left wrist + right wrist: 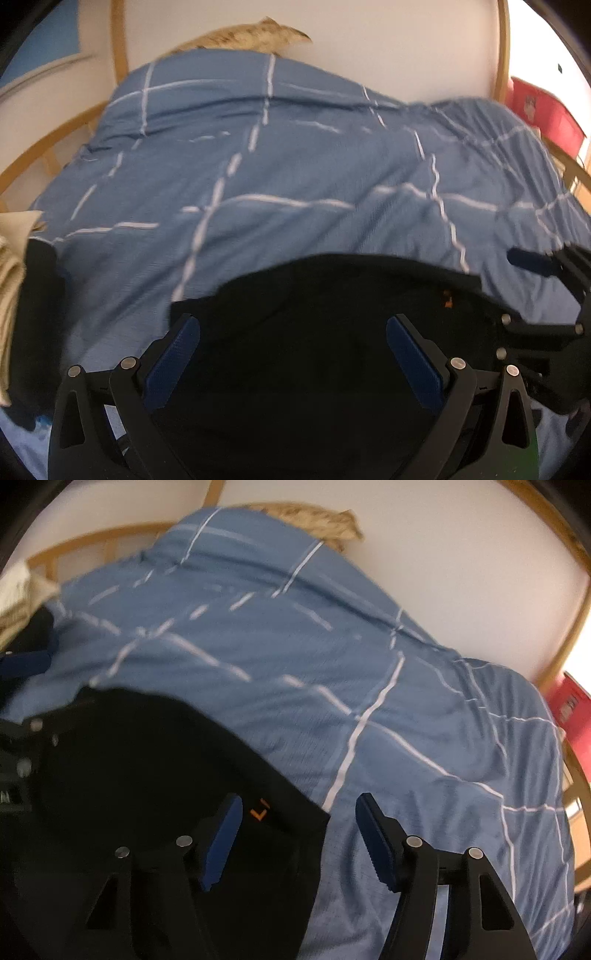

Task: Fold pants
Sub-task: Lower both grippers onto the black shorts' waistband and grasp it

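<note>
We are working with the black pants (314,332), which are lying on the blue checked duvet (277,166) of the bed, spread as a dark mass toward its near edge, probably laid flat so a fold can be made. Our left gripper (293,356) is hovering over the pants with its jaws spread wide, gripping nothing; our right gripper (299,836) is likewise gaping empty, straddling the pants' right edge where cloth meets duvet, likely placed to pinch that edge. Orange lettering (260,812) on the pants is showing by that edge; we are reading only an "L", the rest being hidden. Beyond the duvet, a mottled pillow (251,35) is lying against the white wall (388,44).
</note>
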Tool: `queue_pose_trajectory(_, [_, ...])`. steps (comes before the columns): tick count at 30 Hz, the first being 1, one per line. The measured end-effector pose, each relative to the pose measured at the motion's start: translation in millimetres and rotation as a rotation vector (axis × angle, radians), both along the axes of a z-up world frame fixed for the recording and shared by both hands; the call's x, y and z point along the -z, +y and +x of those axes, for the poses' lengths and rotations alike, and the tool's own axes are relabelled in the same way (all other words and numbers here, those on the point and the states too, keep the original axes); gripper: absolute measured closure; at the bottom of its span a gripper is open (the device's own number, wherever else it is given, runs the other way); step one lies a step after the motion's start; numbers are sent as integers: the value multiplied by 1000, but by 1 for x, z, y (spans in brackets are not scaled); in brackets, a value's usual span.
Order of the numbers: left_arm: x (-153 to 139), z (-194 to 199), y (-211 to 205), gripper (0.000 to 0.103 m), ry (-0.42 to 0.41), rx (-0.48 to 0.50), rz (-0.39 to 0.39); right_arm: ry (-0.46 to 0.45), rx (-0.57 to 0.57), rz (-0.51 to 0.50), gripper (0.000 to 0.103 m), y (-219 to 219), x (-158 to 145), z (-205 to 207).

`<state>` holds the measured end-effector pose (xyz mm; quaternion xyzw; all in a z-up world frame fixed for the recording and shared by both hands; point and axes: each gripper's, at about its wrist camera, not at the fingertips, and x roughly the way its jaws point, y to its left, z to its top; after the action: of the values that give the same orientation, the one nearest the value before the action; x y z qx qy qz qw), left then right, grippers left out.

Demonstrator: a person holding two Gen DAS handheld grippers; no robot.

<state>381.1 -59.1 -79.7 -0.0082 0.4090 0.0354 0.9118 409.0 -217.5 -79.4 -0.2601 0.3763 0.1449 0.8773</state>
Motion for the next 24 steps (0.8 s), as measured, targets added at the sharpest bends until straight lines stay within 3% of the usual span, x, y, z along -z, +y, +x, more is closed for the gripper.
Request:
queue_pose_trajectory(5, [2, 4, -4, 0, -30, -4, 81, 12, -9, -21, 46, 2, 20, 15])
queue_pose_trajectory(10, [9, 11, -1, 0, -1, 2, 51, 69, -11, -7, 51, 4, 35, 27])
queue_pose_trajectory(16, [17, 14, 2, 0, 12, -18, 79, 74, 37, -50, 53, -3, 45, 31])
queue_pose_trajectory(20, [22, 18, 2, 0, 23, -27, 96, 111, 43, -54, 81, -4, 50, 37])
queue_pose_trajectory(24, [23, 20, 9, 0, 21, -50, 57, 45, 55, -71, 93, -2, 42, 36])
